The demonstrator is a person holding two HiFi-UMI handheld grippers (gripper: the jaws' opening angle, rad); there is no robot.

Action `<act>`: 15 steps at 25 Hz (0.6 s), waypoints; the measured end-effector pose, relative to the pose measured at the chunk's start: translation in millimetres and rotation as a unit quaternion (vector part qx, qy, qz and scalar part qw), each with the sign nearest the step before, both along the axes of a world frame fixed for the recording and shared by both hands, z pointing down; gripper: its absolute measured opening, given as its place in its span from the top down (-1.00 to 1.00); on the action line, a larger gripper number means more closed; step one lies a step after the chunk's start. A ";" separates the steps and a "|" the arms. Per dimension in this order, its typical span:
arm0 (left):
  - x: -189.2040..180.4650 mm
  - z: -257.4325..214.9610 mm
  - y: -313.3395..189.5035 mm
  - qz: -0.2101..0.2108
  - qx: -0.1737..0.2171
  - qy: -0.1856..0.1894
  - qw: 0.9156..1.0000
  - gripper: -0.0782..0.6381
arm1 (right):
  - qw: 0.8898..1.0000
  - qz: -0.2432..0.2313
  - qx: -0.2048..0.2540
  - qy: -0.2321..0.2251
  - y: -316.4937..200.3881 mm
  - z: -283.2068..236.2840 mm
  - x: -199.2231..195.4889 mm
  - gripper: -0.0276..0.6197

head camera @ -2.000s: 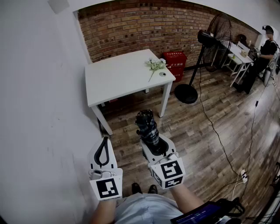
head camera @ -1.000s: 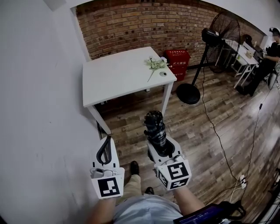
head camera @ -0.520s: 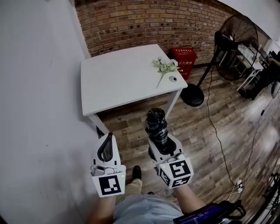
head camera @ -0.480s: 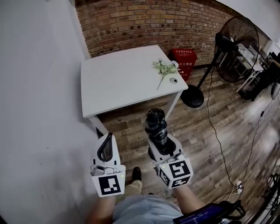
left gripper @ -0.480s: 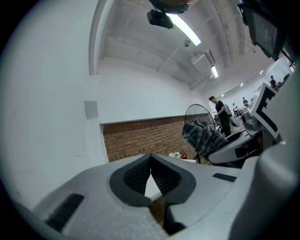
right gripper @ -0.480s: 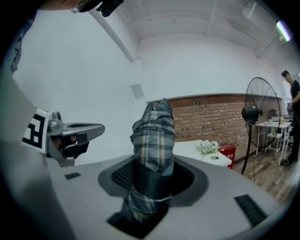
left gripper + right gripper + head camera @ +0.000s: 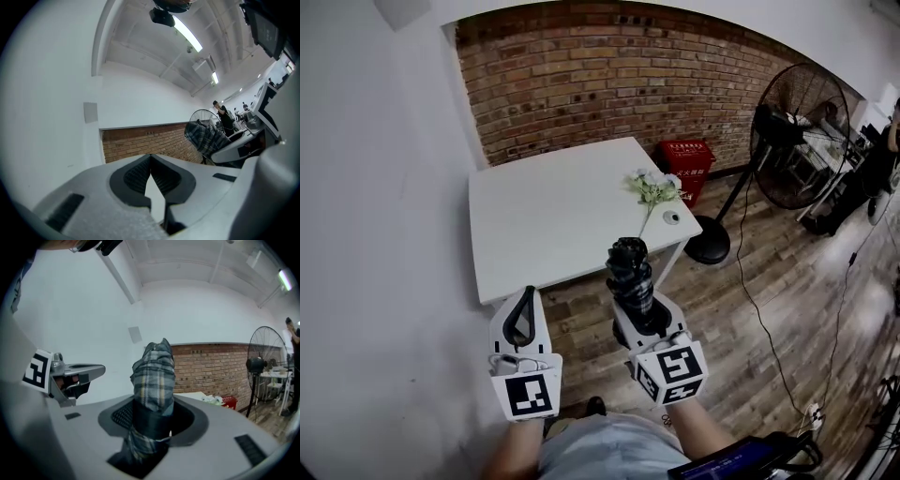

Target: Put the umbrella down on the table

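Task not yet done, as I judge it: the umbrella [image 7: 630, 270], folded, plaid, strapped shut, is in the air and not on the table [image 7: 534, 220]. The right gripper [image 7: 636, 305] has its jaws partly apart and clamped round the umbrella's lower end, with the bundle sticking out ahead of them toward 12 o'clock. The left gripper [image 7: 524, 298] is beside it at 9 o'clock, its jaws closed tip to tip with nothing between them. The table's near edge lies just ahead at 12 o'clock, and the umbrella's tip sits about over that edge in the head view. What is left, by my reading: carry it over the tabletop, lower it, let go. The bare white area at 11 o'clock looks like the easy landing spot. Count: one umbrella, one table, two grippers. On the table's right end at 1 o'clock are one sprig of flowers [image 7: 654, 187] and one small round object [image 7: 672, 217], too small to name. On the floor at 2 o'clock stands one fan [image 7: 797, 141]; one red box [image 7: 687, 159] sits against the brick wall.
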State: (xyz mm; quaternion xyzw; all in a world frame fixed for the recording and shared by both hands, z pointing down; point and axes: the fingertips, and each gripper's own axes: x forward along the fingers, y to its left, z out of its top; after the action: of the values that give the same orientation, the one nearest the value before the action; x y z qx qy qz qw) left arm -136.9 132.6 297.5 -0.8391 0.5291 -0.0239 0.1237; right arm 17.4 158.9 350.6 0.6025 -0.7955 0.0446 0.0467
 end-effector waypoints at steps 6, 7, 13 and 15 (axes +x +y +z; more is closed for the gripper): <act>7.2 0.2 -21.2 0.014 0.002 0.002 1.000 0.78 | 1.000 0.010 0.007 0.003 -15.9 -4.6 3.9 0.34; 9.3 2.1 -24.2 0.016 0.000 0.001 1.000 0.78 | 1.000 0.012 0.007 0.003 -18.7 -3.6 5.8 0.34; 24.3 18.9 -48.4 0.023 -0.016 -0.010 1.000 0.78 | 1.000 0.020 -0.006 -0.001 -40.3 9.9 21.2 0.34; 32.3 23.6 -59.4 0.024 -0.020 -0.013 0.999 0.78 | 1.000 0.023 -0.011 -0.004 -50.2 15.6 30.1 0.34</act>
State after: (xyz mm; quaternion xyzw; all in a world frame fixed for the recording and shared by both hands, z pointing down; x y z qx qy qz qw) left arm -104.6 73.2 321.1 -0.8534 0.5067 -0.0426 0.1146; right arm 47.6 108.7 366.2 0.6197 -0.7813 0.0565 0.0492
